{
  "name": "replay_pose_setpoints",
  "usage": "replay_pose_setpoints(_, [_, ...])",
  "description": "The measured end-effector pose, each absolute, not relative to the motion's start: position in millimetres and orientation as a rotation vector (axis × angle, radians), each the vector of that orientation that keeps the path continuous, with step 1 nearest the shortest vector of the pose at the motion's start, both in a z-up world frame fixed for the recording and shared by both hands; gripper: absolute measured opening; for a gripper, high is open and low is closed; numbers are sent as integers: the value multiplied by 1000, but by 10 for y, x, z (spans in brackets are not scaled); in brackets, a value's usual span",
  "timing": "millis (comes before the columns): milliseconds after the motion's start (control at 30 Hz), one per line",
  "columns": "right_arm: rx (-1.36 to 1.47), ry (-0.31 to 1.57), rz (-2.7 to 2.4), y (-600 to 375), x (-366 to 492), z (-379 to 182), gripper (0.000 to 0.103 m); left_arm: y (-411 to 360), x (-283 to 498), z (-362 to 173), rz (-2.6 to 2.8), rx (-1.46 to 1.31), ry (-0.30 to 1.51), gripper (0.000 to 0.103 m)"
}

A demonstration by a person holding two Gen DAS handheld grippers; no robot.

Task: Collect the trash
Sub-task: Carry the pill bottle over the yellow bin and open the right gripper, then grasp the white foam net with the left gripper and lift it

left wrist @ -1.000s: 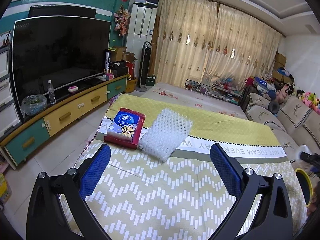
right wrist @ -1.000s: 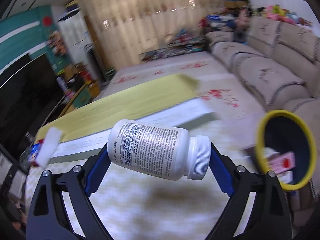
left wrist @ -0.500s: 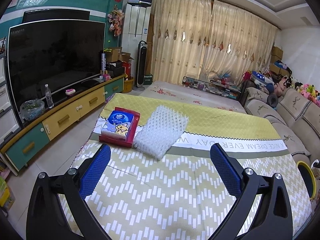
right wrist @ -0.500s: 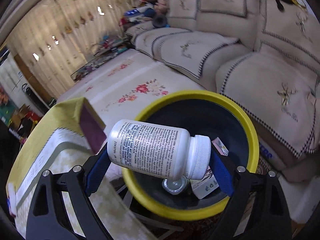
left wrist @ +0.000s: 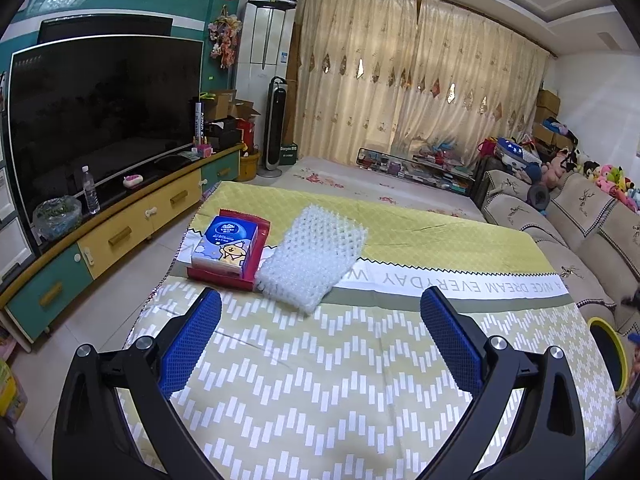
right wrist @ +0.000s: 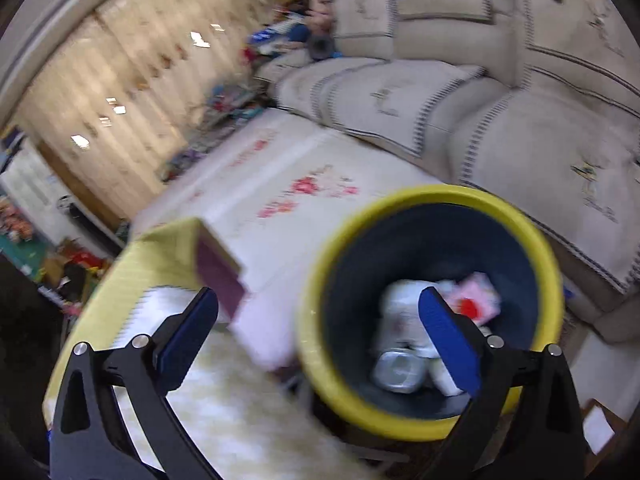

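Observation:
My left gripper (left wrist: 320, 322) is open and empty, low over the yellow patterned table cover (left wrist: 320, 380). Ahead of it lie a white foam net sleeve (left wrist: 312, 258) and a blue tissue pack (left wrist: 226, 246) on a red tray (left wrist: 256, 256). My right gripper (right wrist: 318, 320) is open and empty above the yellow-rimmed dark bin (right wrist: 400, 412). A white bottle (right wrist: 404, 308) lies blurred inside the bin with a pink packet (right wrist: 474, 300) and a metal lid (right wrist: 398, 368). The bin's rim (left wrist: 608, 344) shows at the right edge of the left wrist view.
A TV (left wrist: 100, 108) on a long cabinet (left wrist: 120, 232) stands on the left. A beige sofa (right wrist: 500, 112) runs along the right, close behind the bin. Floral floor mat (right wrist: 280, 184) lies beyond the table. Curtains (left wrist: 420, 80) at the back.
My right gripper has opened and let go of the white bottle, which now lies in the bin. The left gripper has barely moved.

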State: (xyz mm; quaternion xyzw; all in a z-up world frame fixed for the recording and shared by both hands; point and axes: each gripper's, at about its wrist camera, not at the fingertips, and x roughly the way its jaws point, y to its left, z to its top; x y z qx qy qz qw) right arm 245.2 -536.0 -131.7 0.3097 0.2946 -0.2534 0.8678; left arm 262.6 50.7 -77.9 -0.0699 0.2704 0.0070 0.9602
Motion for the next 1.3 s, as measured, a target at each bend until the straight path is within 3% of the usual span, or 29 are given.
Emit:
replay_pose_setpoints(367, [283, 577, -346, -4168, 2863, -1159, 96, 184, 2901, -944, -115, -55, 697, 98])
replay_pose_setpoints(800, [339, 597, -273, -4171, 2869, -1177, 96, 373, 4044, -899, -272, 74, 870, 98])
replay_pose_setpoints(1300, [389, 650, -230, -4208, 2960, -1250, 96, 107, 4696, -1368, -247, 233, 994, 98])
